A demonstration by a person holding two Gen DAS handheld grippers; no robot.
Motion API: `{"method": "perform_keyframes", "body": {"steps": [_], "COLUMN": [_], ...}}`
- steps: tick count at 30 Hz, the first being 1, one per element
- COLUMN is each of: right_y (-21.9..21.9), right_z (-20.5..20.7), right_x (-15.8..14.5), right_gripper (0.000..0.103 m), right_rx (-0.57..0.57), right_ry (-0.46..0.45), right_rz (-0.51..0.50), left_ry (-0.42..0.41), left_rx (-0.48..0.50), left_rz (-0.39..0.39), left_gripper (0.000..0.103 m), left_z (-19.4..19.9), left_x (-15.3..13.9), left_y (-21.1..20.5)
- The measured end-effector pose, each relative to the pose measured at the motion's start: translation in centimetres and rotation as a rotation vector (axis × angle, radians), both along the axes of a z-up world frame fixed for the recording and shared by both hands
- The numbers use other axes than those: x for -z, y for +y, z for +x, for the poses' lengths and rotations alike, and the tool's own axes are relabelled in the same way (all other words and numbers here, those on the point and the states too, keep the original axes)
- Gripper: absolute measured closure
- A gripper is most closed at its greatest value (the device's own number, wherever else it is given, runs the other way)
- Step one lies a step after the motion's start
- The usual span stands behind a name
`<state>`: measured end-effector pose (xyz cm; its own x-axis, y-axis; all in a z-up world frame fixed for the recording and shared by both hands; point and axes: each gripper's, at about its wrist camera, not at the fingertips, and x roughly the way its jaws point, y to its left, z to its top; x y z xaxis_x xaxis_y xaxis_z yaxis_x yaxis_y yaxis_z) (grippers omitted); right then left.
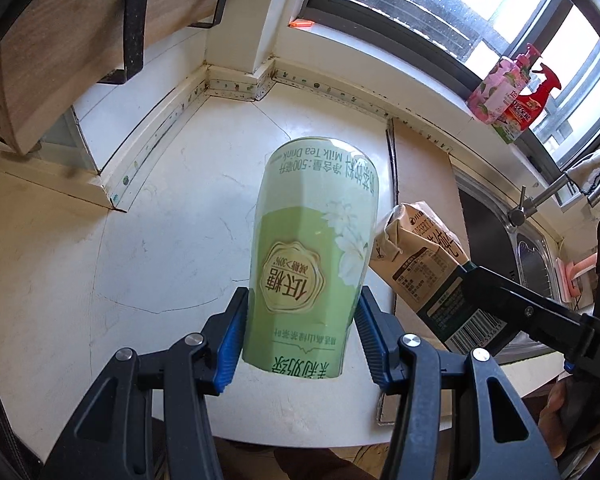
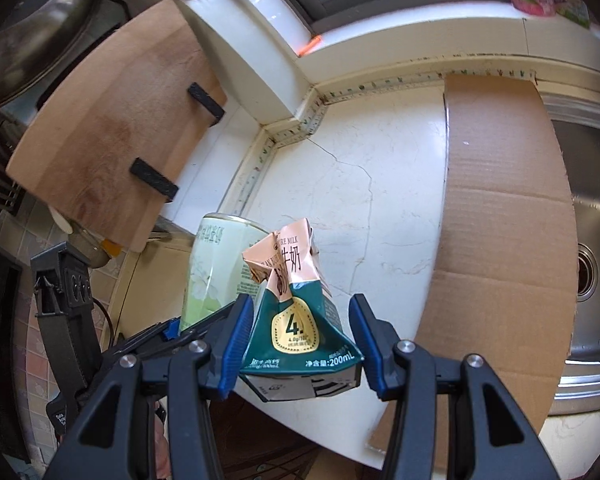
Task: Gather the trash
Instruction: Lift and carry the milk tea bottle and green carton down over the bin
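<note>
My left gripper (image 1: 300, 340) is shut on a pale green milk tea can (image 1: 312, 256), held with its print upside down above the white counter (image 1: 160, 248). My right gripper (image 2: 298, 344) is shut on a crumpled green and pink milk carton (image 2: 296, 312), also held above the counter. In the left wrist view the carton (image 1: 420, 264) sits just right of the can, in the right gripper's black finger (image 1: 512, 300). In the right wrist view the can (image 2: 216, 268) shows just left of the carton.
A flat cardboard sheet (image 2: 500, 208) lies on the counter beside the steel sink (image 2: 592, 264) with its faucet (image 1: 548, 196). A wooden cutting board (image 2: 112, 120) leans at the left. Pink and red bottles (image 1: 508, 92) stand on the window sill.
</note>
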<state>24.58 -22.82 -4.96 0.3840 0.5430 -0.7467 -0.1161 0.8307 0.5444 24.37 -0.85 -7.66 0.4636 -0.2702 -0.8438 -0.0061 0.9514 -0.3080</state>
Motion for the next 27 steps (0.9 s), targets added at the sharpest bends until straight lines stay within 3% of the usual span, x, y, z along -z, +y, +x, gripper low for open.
{"method": "perform_keyframes", "body": {"steps": [12,21,27], "right_y": [0.8,1.3,2.0], "right_z": [-8.5,-17.0,-21.1], "right_x": [-2.3,-0.1,1.9], "right_gripper": [0.053,0.053,0.053], "right_rx": [0.032,0.142,0.176], "right_ry": [-0.034,0.014,0.097], "right_rz": [0.01,0.012,0.005], "left_ry": [-0.016,0.04,0.09], "left_rx": [0.045,0.153,0.206], "left_rz": [-0.012,-0.016,-0.017], "left_gripper": [0.053,0.053,0.053], "left_z": [-8.3,-14.6,-17.6], "left_x": [-1.9,0.3,1.7], "left_y": [1.5,1.6,1.1]}}
